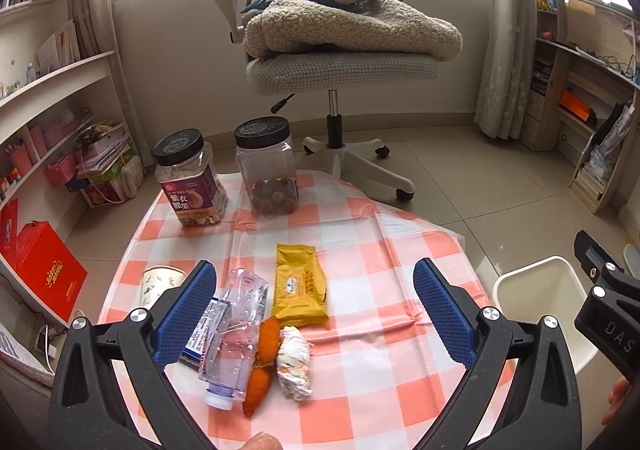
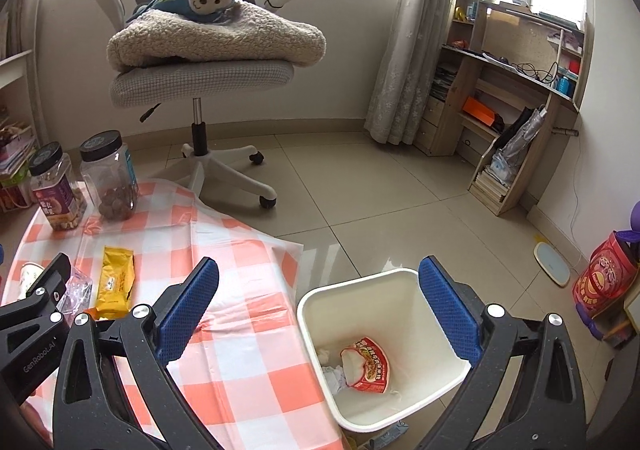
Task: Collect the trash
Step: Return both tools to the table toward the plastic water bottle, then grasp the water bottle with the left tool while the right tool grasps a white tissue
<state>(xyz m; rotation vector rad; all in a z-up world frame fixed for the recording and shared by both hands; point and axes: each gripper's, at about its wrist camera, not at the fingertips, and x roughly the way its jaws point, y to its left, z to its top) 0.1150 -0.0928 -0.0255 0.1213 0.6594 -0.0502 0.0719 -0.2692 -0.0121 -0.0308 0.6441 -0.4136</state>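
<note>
A fingertip [image 1: 262,441] is seen at the very bottom edge of the left wrist view, and just beyond it the left gripper [image 1: 316,314] is held wide open above the checked tablecloth [image 1: 384,250], nothing pressed between its blue pads. Between those pads, toward the left one, a cluster of rubbish is laid out: a crushed plastic bottle [image 1: 232,342], an orange peel [image 1: 262,362], a crumpled tissue [image 1: 296,364] and a yellow wrapper [image 1: 300,286]. A paper cup [image 1: 160,286] is found just outside the left pad.

The right gripper [image 2: 318,316] is likewise spread wide and empty, poised over the rim of the white bin [image 2: 356,282], in which a red wrapper [image 2: 366,364] and some tissue are already dropped.

The step in hand is judged to be the next pick. A lowering of the left gripper onto one piece, probably the bottle or peel, is called for, followed by a closing and a carry rightward to the bin beside the table.
</note>
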